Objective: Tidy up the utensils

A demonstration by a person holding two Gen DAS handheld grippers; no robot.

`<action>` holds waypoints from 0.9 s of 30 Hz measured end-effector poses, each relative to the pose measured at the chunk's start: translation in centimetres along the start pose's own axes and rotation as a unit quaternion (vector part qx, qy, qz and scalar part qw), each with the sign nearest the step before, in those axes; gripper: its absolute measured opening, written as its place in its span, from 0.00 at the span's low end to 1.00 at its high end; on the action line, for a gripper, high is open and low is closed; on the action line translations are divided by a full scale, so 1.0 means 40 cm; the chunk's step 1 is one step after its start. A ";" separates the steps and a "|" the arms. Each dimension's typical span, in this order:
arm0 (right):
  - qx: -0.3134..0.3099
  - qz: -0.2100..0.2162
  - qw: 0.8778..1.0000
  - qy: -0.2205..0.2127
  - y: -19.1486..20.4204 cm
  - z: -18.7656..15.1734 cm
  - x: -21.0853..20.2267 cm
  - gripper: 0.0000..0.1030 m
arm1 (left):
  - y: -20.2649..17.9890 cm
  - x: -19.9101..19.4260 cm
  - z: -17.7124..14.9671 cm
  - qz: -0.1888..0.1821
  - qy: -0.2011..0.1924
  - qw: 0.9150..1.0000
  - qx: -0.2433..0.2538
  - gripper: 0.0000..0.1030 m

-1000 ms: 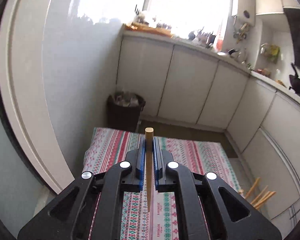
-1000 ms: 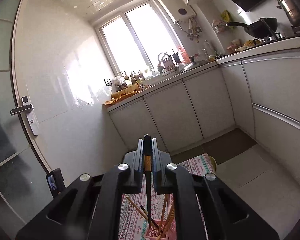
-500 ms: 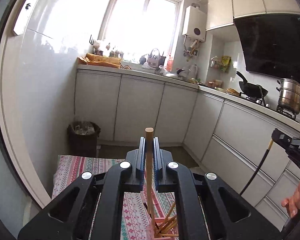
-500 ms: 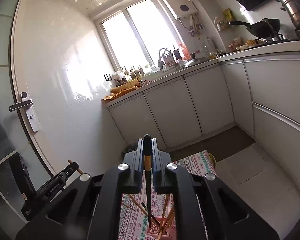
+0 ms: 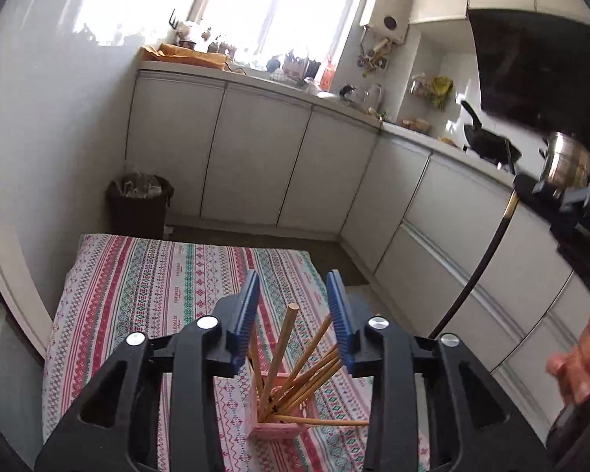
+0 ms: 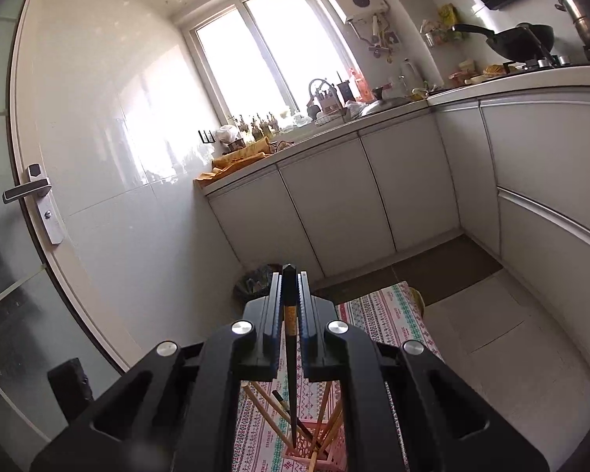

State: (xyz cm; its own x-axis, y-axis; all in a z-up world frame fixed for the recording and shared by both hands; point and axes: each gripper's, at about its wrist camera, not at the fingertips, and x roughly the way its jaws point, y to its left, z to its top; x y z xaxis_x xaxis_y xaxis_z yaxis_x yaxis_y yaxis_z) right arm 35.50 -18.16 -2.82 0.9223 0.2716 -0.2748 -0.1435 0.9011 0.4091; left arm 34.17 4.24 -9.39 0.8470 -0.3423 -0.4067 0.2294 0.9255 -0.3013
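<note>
The pink holder [image 5: 273, 428] stood on the striped cloth [image 5: 145, 275], bristling with wooden chopsticks [image 5: 281, 348]. The loading step looked underway: the left gripper [image 5: 293, 314] hung above it, jaws spread, empty. The right gripper [image 6: 289, 306] was clamped on a black chopstick [image 6: 291, 358], which needed lowering into the holder.

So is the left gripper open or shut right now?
Open. The left gripper has its blue pads spread wide, and the wooden chopstick stands loose between them in the pink holder.
</note>
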 end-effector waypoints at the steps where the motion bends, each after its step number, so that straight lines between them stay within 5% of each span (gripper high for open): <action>1: -0.001 0.000 1.000 0.002 0.004 -0.003 0.007 0.07 | 0.009 -0.017 0.010 0.002 -0.010 1.000 -0.010 0.41; 7: -0.015 -0.004 1.000 0.011 0.034 -0.036 0.043 0.07 | 0.092 -0.157 0.046 0.020 -0.095 0.989 -0.109 0.51; 11: -0.025 -0.005 0.999 0.022 0.051 -0.067 0.075 0.07 | 0.119 -0.203 0.059 0.044 -0.119 0.986 -0.108 0.51; 27: -0.044 -0.013 0.998 0.030 0.056 -0.203 0.173 0.16 | 0.177 -0.214 0.048 0.048 -0.115 0.984 -0.126 0.53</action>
State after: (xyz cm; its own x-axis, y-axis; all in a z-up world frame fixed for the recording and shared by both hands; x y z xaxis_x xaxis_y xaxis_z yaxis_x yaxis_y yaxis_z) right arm 38.63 -11.52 -10.87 0.9030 0.2653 -0.3379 -0.1534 0.9338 0.3233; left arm 29.45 14.05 -6.40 0.9519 -0.1825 -0.2462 0.0414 0.8726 -0.4866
